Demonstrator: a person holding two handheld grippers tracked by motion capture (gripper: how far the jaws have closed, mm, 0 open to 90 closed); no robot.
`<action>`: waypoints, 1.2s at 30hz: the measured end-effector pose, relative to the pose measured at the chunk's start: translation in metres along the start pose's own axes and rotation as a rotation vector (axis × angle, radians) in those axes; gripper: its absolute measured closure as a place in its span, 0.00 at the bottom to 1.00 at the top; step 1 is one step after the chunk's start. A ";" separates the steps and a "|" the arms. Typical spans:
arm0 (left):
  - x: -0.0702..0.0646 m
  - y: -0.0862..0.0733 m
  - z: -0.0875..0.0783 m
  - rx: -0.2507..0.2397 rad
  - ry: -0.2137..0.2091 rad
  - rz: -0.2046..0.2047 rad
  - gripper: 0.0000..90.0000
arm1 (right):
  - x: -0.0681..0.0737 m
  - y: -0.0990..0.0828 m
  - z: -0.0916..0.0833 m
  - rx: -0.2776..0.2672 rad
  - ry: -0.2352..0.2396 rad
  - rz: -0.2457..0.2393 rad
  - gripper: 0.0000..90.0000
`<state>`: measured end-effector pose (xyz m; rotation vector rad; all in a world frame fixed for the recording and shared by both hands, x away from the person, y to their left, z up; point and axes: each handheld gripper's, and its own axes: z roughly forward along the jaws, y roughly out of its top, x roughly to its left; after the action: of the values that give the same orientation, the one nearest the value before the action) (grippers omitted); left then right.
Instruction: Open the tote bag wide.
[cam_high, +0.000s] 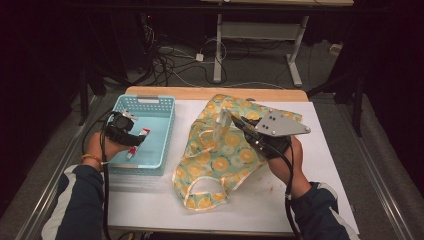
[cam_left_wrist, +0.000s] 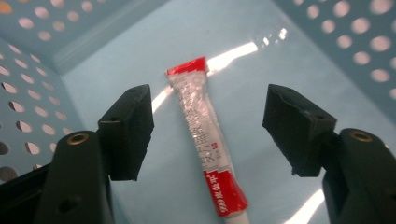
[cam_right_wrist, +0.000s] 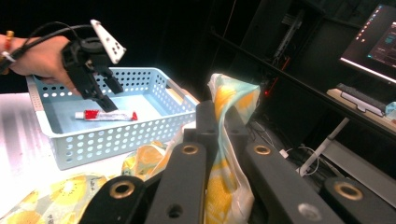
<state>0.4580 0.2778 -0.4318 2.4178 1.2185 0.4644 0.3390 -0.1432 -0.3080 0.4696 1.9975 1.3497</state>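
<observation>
Lying between left fingers (cam_left_wrist: 208, 135), tube (cam_left_wrist: 205, 135) untouched

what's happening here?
A person works with a gripper in each hand. The left gripper is down inside the blue basket, jaws open on either side of a red-and-white tube lying on the basket floor, not yet gripping it. The right gripper is shut on the edge of a yellow-patterned fabric bag, lifting it off the table.

High view looks down; all views share the basket (cam_high: 145, 131).
</observation>
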 end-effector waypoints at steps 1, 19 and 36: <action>0.001 0.001 0.002 0.019 0.007 -0.002 0.42 | 0.000 0.000 0.000 0.001 0.003 0.001 1.00; 0.015 0.007 0.031 0.200 -0.076 -0.120 0.53 | 0.003 -0.009 0.006 0.013 0.038 0.010 1.00; 0.005 0.014 0.027 0.093 -0.015 -0.070 0.78 | 0.001 -0.018 0.006 0.012 0.031 0.031 1.00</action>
<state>0.4833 0.2692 -0.4478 2.4415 1.3416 0.3754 0.3438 -0.1461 -0.3257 0.4903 2.0319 1.3725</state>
